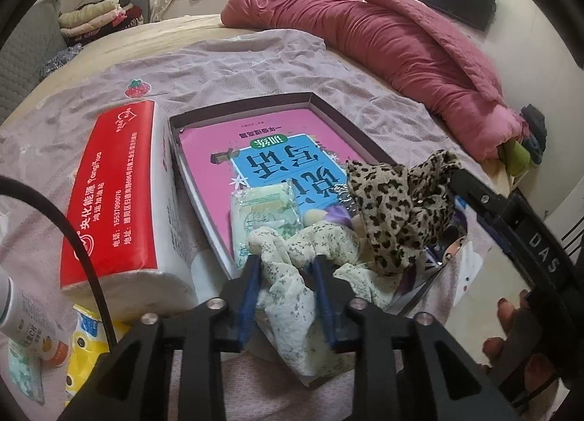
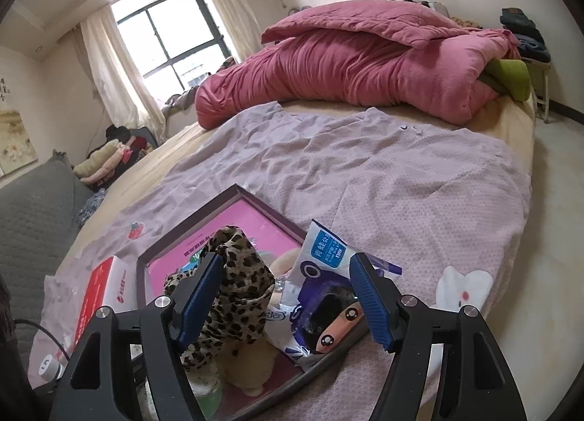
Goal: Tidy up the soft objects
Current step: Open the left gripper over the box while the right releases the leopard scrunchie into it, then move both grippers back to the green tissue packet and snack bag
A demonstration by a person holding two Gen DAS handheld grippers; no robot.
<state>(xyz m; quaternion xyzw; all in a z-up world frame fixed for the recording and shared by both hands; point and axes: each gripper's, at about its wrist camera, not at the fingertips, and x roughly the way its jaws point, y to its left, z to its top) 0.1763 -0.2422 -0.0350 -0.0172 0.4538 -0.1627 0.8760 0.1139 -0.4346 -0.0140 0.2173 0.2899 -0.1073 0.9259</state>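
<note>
Left wrist view: left gripper (image 1: 288, 271), jaws parted, pale floral cloth (image 1: 288, 297) lying loose between its pads at the shallow box (image 1: 328, 107) near edge. Right gripper (image 2: 288, 297) spread wide, released; leopard-print cloth (image 2: 233, 297) draped against its left pad. Advice: back both straight out, avoid snagging fabric.

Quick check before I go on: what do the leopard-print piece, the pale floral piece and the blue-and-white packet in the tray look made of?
Leopard-print piece: thin woven fabric, matte; it crumples and drapes in soft folds.
Pale floral piece: light, slightly sheer cloth, probably chiffon-like; fine wrinkles.
Blue-and-white packet: glossy plastic film, likely with foil; sharp creases and bright glints.
Tray: rigid, probably cardboard; straight thin walls.
</note>
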